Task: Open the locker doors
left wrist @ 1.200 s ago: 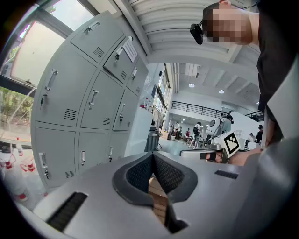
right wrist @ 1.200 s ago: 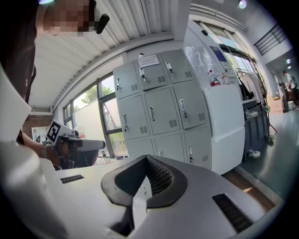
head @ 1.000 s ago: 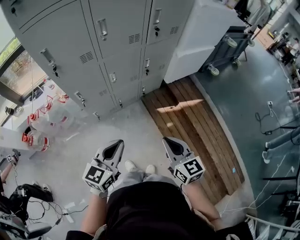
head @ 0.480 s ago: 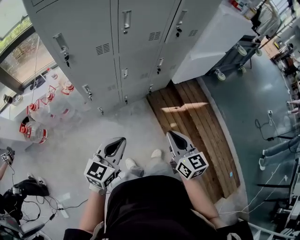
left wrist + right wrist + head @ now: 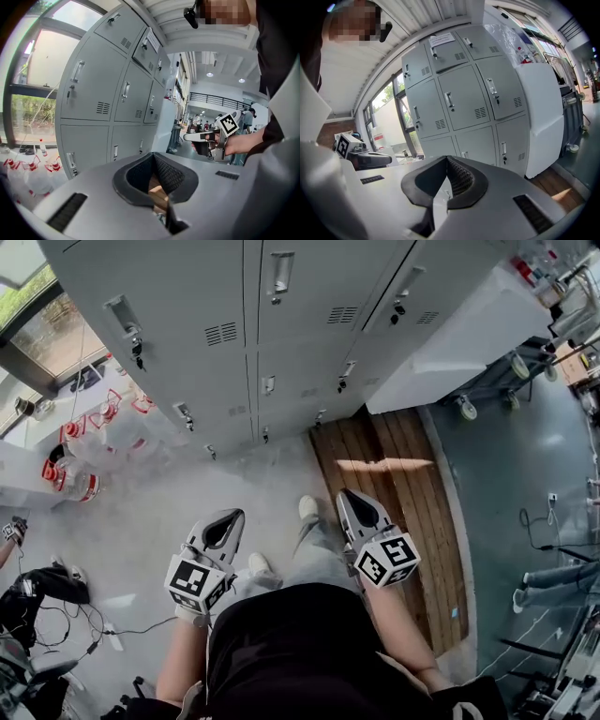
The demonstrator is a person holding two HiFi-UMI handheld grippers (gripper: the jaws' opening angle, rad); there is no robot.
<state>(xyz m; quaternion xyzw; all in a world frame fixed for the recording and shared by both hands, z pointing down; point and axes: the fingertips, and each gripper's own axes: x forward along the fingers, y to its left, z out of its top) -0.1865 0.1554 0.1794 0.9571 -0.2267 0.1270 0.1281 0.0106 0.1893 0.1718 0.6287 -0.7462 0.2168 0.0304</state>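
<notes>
The grey locker bank (image 5: pixel 234 324) stands ahead with every door closed. Each door carries a small handle, such as the one at the upper middle (image 5: pixel 279 273). My left gripper (image 5: pixel 225 521) is held low above the floor, well short of the lockers, shut with nothing in it. My right gripper (image 5: pixel 352 502) is level with it on the right, also shut and empty. In the left gripper view the lockers (image 5: pixel 103 93) are to the left beyond the jaws, and the right gripper (image 5: pixel 188 137) shows at the right. In the right gripper view the lockers (image 5: pixel 464 98) fill the middle.
A wooden board platform (image 5: pixel 394 484) lies on the floor at the right. A white cabinet (image 5: pixel 450 343) adjoins the lockers, with a wheeled cart (image 5: pixel 497 381) behind it. Water bottles with red caps (image 5: pixel 75 474) sit by the window at the left. Cables and gear (image 5: pixel 37 606) lie at the lower left.
The person has stepped towards the lockers, so the doors now sit larger and nearer in the head view. Both grippers keep their place in front of the body and stay shut.
</notes>
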